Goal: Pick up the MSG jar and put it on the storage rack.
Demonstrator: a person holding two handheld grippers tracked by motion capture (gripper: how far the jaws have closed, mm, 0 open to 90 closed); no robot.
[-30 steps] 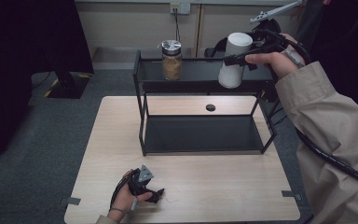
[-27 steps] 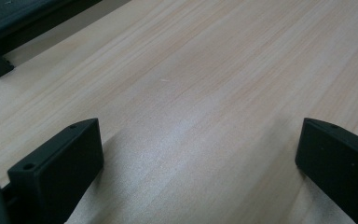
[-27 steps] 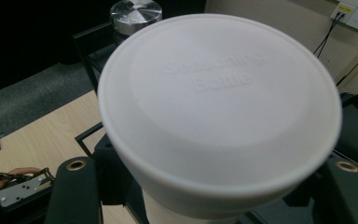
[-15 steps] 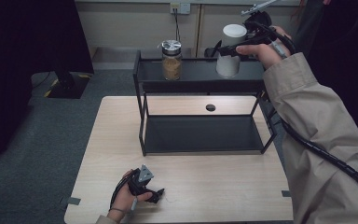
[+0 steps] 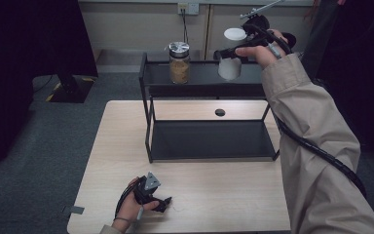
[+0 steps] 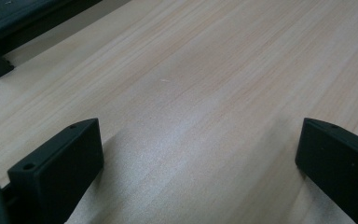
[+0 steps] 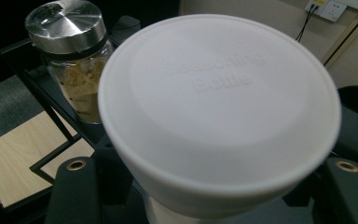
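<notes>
A white seasoning bottle (image 5: 229, 71) with a flat white lid (image 7: 219, 107) stands upright over the right part of the black rack's top shelf (image 5: 199, 78). My right gripper (image 5: 226, 52) is shut on it just below the lid, one black finger (image 7: 70, 191) on each side. I cannot tell whether its base touches the shelf. To its left on that shelf stands a glass jar (image 5: 178, 62) of brown granules with a metal lid (image 7: 67, 21). My left gripper (image 5: 160, 202) rests on the wooden table (image 5: 214, 195) near its front edge, open, with bare wood between its fingers (image 6: 56, 172).
The black two-tier rack has a lower shelf (image 5: 209, 139) with nothing on it. A small dark hole (image 5: 219, 112) sits in the table behind it. A wall with a socket (image 5: 187, 8) is beyond; grey carpet (image 5: 44, 146) surrounds the table.
My right hand has carried the white bottle left and down toward the top shelf, nearer the jar. The left gripper has stayed where it was.
</notes>
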